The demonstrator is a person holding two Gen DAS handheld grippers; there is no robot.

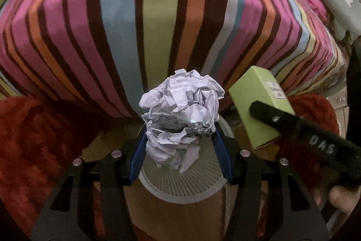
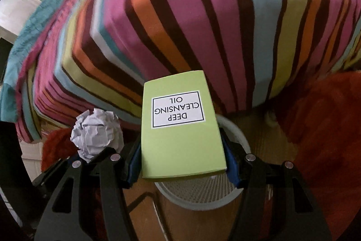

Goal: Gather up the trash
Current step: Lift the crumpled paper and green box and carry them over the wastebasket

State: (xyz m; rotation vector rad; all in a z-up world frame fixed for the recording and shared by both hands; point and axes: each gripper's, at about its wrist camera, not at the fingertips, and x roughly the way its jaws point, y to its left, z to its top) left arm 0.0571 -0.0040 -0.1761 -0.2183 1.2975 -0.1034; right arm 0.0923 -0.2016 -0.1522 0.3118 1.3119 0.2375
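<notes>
Above the mesh wastebasket [image 1: 180,186], the left gripper [image 1: 180,146] clamps a light, springy crumpled paper ball [image 1: 182,110] across its middle, while the right gripper [image 2: 180,164] squeezes the light, stiff green carton [image 2: 180,128] by its side walls.

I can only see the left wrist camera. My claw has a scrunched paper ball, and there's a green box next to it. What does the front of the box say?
Observer: The green box has a white label reading DEEP CLEANSING OIL, upside down in the right wrist view.
Operator: Is it lying on the bed?
Observer: No, the right gripper is pinching it by its sides.
Operator: What's under it?
Observer: The mesh wastebasket, its opening just below the box's near end.
</notes>
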